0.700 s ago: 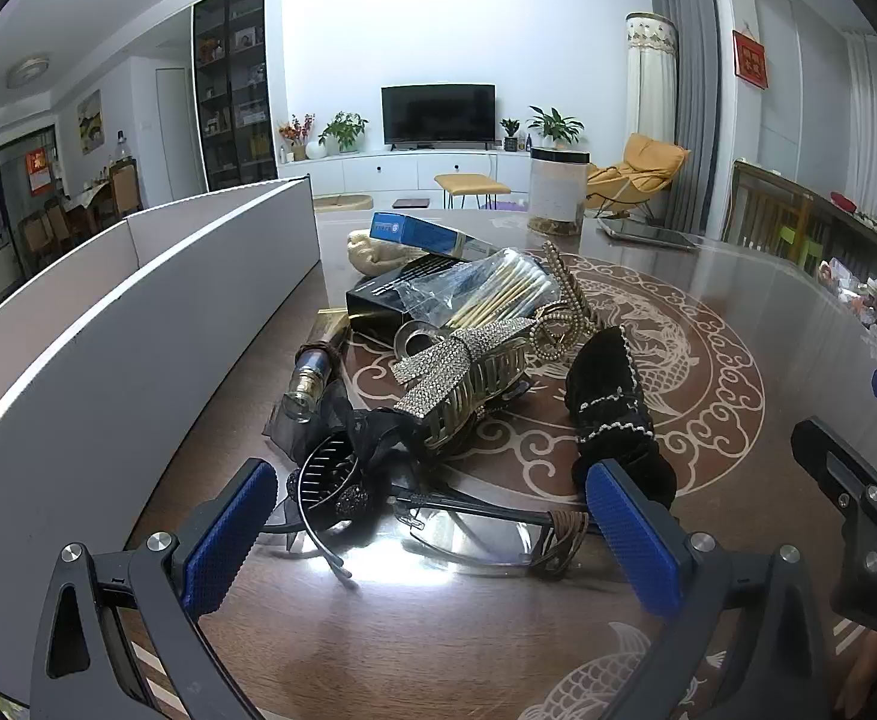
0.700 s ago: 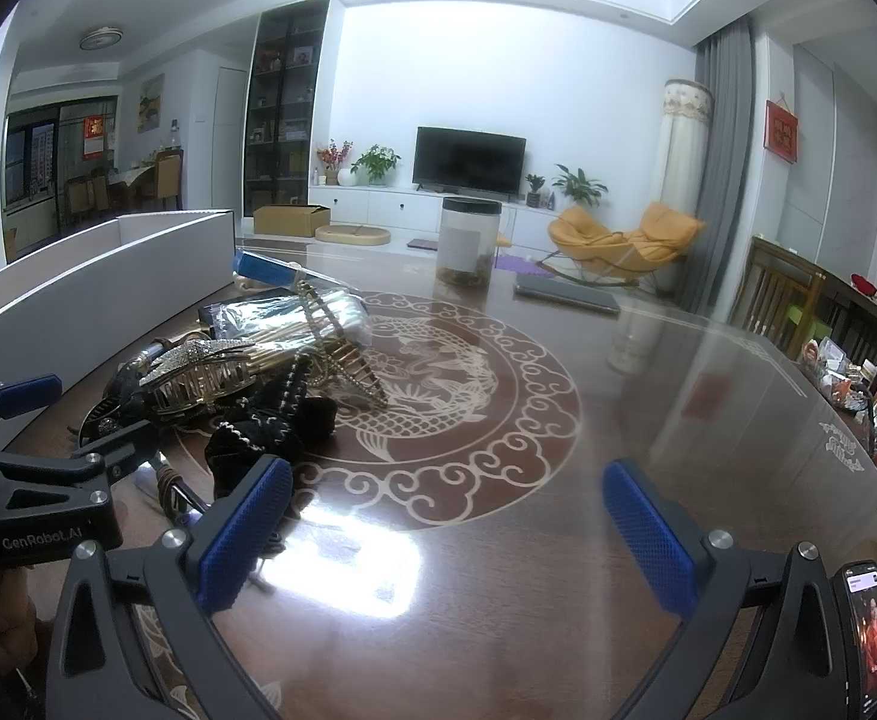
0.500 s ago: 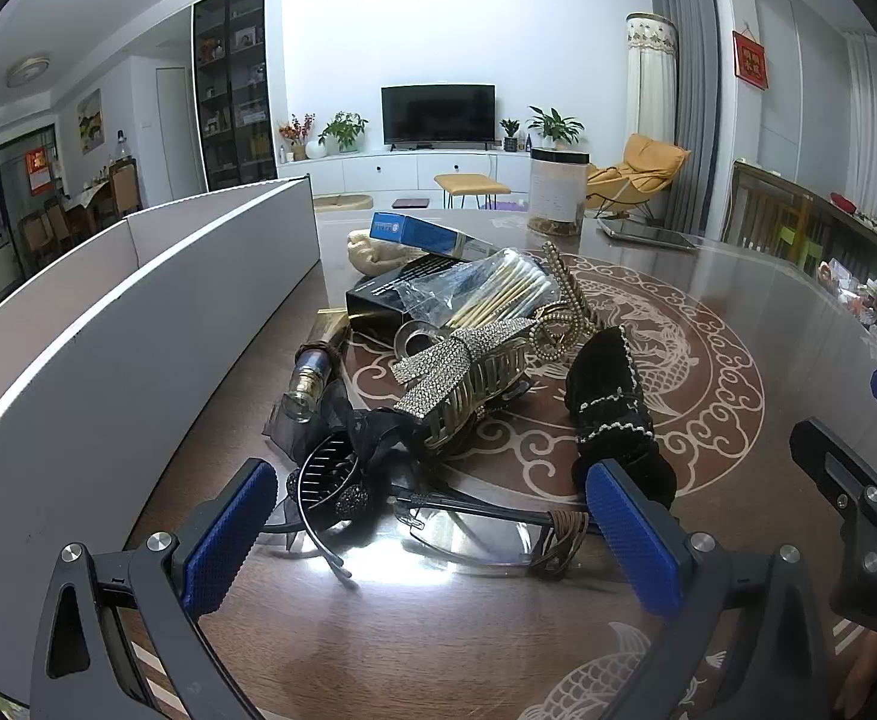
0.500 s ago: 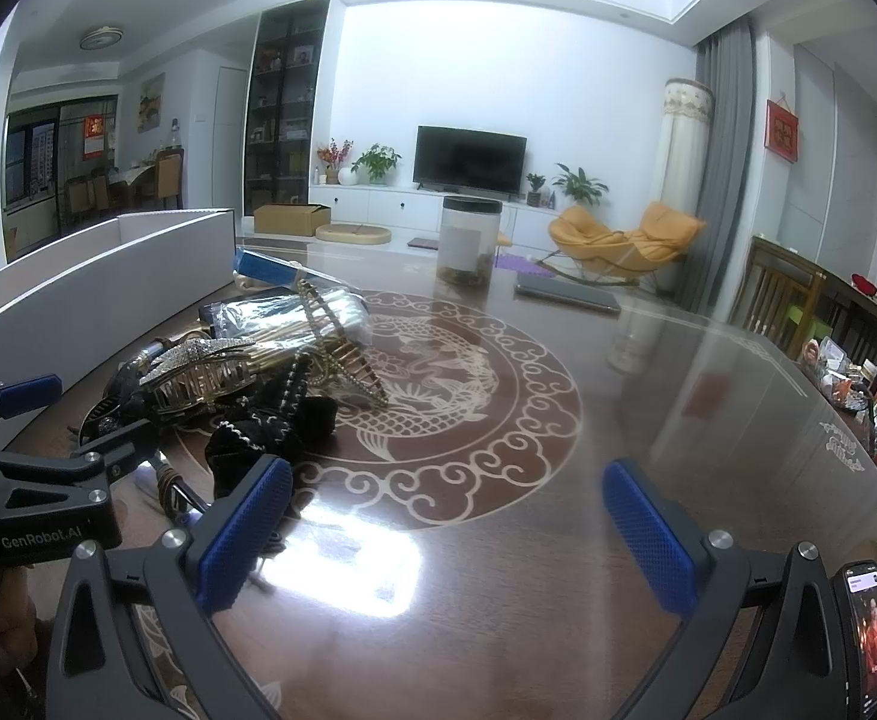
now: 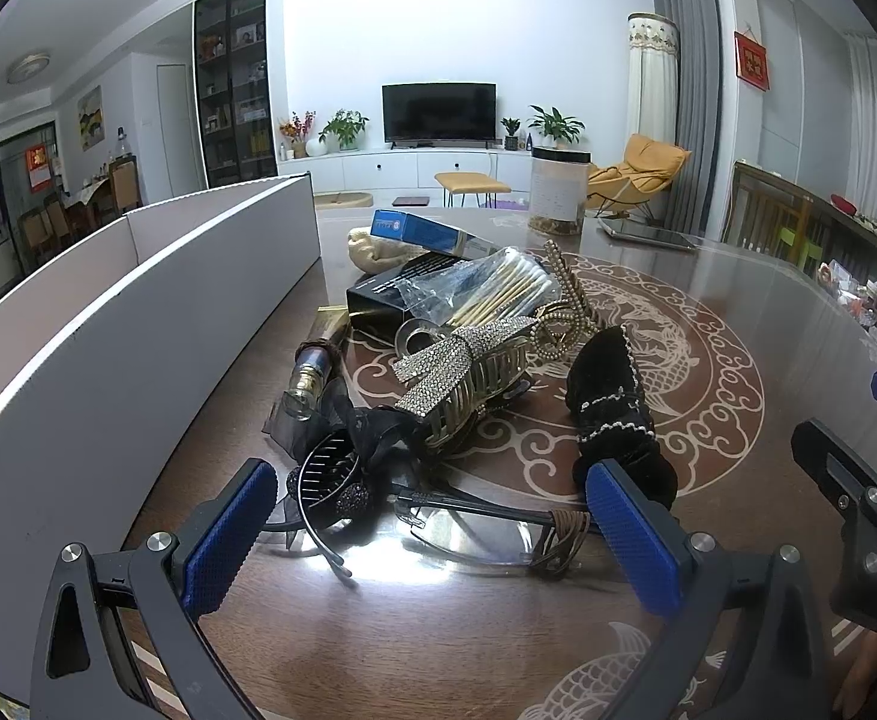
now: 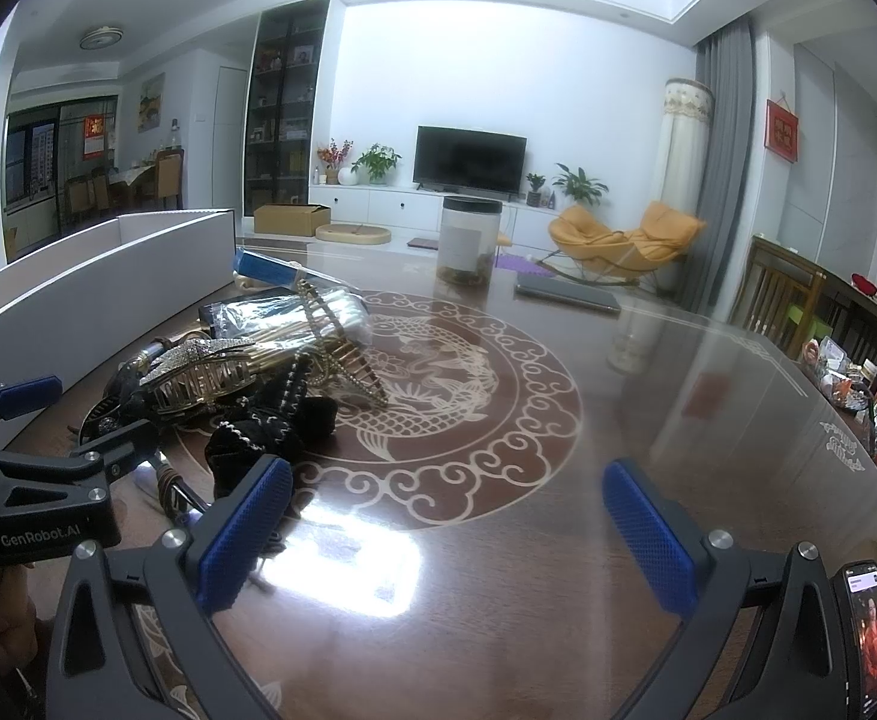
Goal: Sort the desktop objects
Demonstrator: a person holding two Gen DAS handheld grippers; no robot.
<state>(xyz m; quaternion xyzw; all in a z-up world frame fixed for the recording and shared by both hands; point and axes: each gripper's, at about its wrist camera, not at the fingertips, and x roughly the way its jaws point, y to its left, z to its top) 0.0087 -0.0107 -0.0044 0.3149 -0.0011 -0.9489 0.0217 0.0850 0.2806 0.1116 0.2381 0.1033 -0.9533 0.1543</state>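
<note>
A heap of small objects lies on the dark patterned table [image 5: 708, 372]. In it I see a rhinestone claw clip [image 5: 468, 378], a black velvet hair piece [image 5: 612, 402], a bag of cotton swabs [image 5: 492, 288], a black box [image 5: 390, 291], a blue box [image 5: 426, 231], a small bottle [image 5: 309, 375], a black headband [image 5: 330, 474] and clear glasses [image 5: 474, 531]. My left gripper [image 5: 432, 537] stands open just in front of the glasses, holding nothing. My right gripper [image 6: 444, 531] is open over bare table, right of the heap [image 6: 240, 378].
A long white box wall [image 5: 108, 360] runs along the left. A clear jar [image 6: 468, 240] and a tablet [image 6: 567, 294] sit at the far side. Clutter of small bottles [image 6: 864, 390] lines the right edge, and a phone [image 6: 867, 630] lies near my right gripper.
</note>
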